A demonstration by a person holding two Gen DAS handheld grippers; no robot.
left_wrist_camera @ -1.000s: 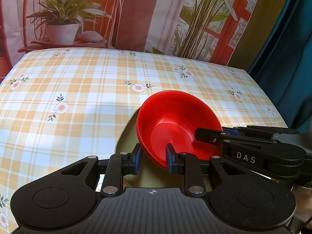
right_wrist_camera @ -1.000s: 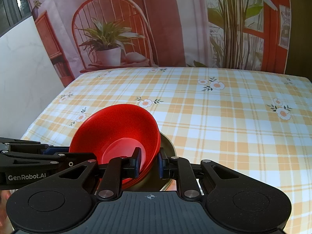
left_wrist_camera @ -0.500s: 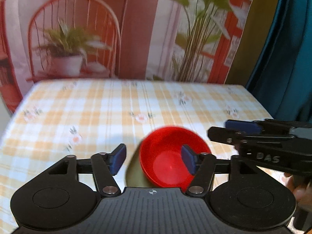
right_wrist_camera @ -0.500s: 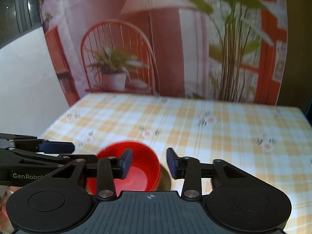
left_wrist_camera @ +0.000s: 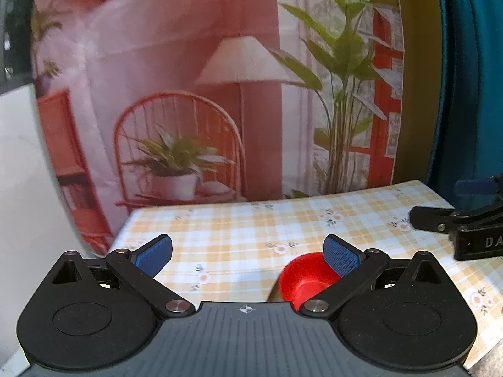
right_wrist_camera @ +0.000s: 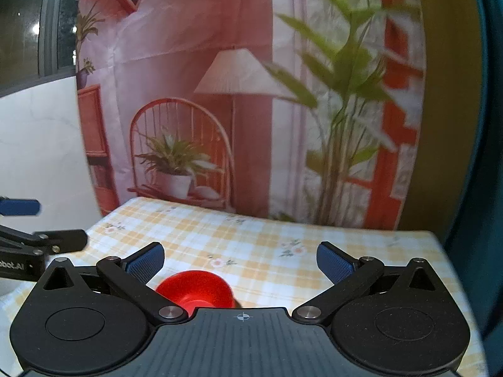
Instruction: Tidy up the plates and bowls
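A stack of red bowls [left_wrist_camera: 303, 278] sits on the checked tablecloth [left_wrist_camera: 239, 235], small and far below. It also shows in the right wrist view [right_wrist_camera: 196, 289], partly hidden by the gripper body. My left gripper [left_wrist_camera: 248, 254] is wide open and empty, high above the table. My right gripper [right_wrist_camera: 240, 259] is wide open and empty too, also raised well above the bowls. The right gripper shows at the right edge of the left wrist view [left_wrist_camera: 465, 229]. The left gripper shows at the left edge of the right wrist view [right_wrist_camera: 28, 238].
A printed backdrop [left_wrist_camera: 220, 94] with a chair, lamp and plants hangs behind the table's far edge. A teal curtain [left_wrist_camera: 468, 78] hangs at the right. A white wall [right_wrist_camera: 41, 157] stands at the left.
Both grippers let go of the red bowls, opened wide and rose up and back. The bowls stay on the table and now look much smaller.
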